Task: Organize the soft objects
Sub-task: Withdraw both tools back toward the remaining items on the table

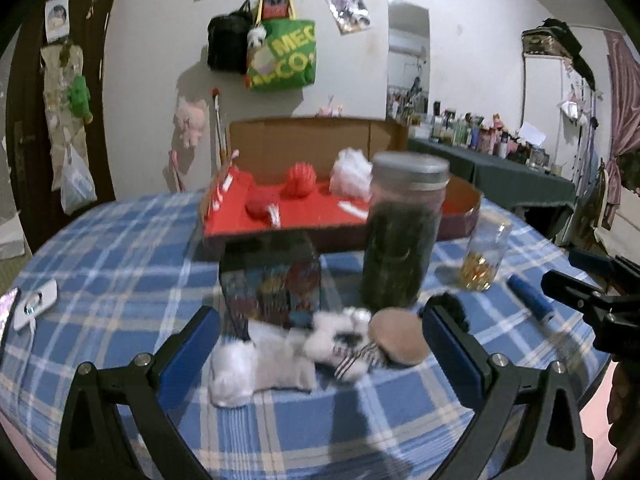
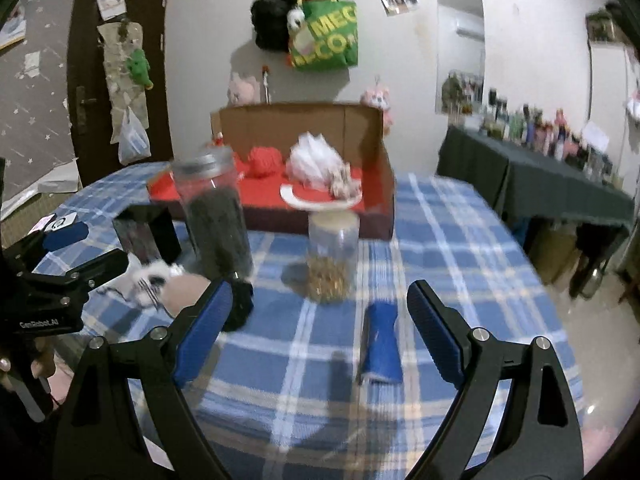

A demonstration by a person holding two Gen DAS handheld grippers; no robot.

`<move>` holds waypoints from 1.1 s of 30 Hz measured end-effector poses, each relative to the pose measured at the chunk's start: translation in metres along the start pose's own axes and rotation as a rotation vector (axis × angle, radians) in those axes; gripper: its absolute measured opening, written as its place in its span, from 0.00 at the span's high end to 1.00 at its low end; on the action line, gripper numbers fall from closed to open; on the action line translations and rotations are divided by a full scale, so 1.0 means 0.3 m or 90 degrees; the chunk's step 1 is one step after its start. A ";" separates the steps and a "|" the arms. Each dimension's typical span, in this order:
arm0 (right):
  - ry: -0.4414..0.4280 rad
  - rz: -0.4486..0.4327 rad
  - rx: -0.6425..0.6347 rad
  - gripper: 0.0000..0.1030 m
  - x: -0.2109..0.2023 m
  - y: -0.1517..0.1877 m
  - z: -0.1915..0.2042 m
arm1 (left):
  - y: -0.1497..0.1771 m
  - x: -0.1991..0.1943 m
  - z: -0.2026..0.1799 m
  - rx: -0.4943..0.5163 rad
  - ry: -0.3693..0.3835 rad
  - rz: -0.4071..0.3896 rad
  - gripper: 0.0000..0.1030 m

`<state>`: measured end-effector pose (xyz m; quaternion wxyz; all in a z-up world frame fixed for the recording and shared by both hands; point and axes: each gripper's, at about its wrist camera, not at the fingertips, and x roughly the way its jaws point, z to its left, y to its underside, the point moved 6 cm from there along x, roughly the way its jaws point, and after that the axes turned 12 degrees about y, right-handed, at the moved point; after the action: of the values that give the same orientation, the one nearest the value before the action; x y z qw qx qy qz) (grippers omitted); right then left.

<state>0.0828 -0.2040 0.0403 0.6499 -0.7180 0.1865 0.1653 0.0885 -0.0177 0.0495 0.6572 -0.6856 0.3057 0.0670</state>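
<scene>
Plush white toy point(image 1: 280, 360) lies on the checked worktop point(image 1: 120, 248), framed between the left tool point(image 1: 320, 344), whose jaws stand apart for a grab. Right tool point(image 2: 320, 332), also spread and empty, brackets a blue object point(image 2: 382, 344). Red-lined box point(image 1: 304, 216) behind already holds 2 red soft things, likely the destination.

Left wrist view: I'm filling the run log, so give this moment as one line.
left tool: open, empty | plush toy: on tablecloth, between fingers, untouched | right tool: open, empty | red-lined box: behind

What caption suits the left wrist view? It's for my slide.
Open left gripper above a plush toy on the checked tablecloth, jars and red box behind.
</scene>
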 end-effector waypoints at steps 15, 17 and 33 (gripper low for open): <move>0.008 0.080 0.028 0.13 0.142 0.099 -0.060 | 0.050 0.029 0.126 -0.021 -0.027 0.053 0.00; 0.010 0.085 0.029 0.13 0.149 0.100 -0.065 | 0.055 0.030 0.142 -0.020 -0.028 0.063 0.00; 0.008 0.114 0.042 0.13 0.182 0.122 -0.110 | 0.072 0.008 0.231 -0.008 -0.040 0.096 0.01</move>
<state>0.1127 -0.2429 -0.0144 0.6545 -0.6779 0.2590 0.2120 0.1010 0.0478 0.0209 0.6552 -0.6624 0.3352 0.1400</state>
